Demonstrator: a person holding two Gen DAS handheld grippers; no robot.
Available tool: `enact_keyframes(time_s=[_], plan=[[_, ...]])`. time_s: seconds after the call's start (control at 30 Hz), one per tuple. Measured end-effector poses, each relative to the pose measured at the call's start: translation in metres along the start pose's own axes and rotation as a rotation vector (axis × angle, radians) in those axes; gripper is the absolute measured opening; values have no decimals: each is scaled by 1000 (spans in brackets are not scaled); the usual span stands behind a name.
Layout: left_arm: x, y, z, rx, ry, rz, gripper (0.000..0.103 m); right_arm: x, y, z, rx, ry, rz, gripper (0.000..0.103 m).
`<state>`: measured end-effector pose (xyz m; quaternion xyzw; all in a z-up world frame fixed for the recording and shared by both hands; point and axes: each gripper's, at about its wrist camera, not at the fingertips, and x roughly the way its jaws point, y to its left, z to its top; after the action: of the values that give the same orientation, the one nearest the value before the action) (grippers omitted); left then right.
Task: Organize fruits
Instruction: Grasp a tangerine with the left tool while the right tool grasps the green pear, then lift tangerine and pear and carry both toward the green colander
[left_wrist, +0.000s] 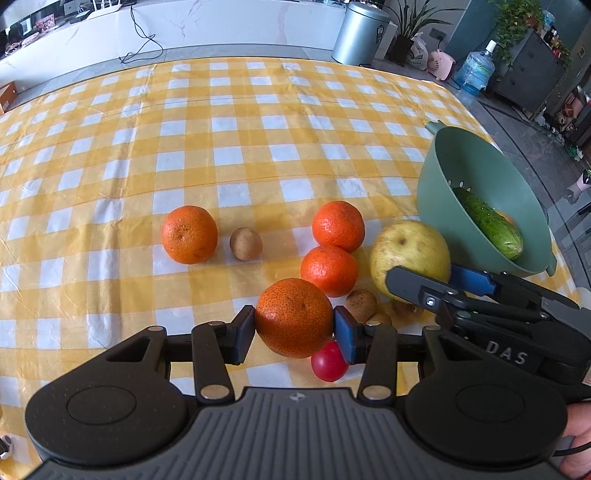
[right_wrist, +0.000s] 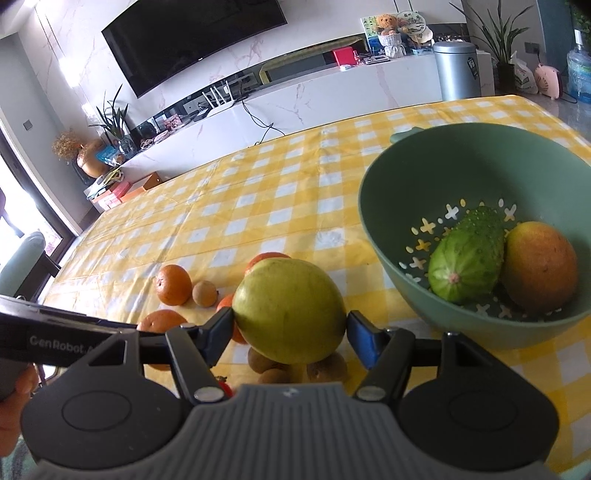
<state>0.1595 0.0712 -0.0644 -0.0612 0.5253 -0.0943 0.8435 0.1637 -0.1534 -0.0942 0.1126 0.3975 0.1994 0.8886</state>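
Observation:
My left gripper is shut on an orange, one pad on each side, low over the yellow checked tablecloth. Beside it, my right gripper is shut on a big yellow-green apple; the left wrist view shows this right gripper clasping the apple. Three more oranges rest on the cloth. A green colander at the right holds a cucumber and a mango.
Small brown round fruits and a red cherry tomato lie among the oranges. The colander stands close to the table's right edge. A metal bin and a water jug stand on the floor beyond the table.

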Motion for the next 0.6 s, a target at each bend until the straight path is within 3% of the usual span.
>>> enact_keyframes(time_s=[0.33,0.6], plan=[[6,3,3,-11,9,8,52,20,-11,5,63,49,30,64],[10,6,5,-9,12,5,52,39,-15,3,78,84,6,67]])
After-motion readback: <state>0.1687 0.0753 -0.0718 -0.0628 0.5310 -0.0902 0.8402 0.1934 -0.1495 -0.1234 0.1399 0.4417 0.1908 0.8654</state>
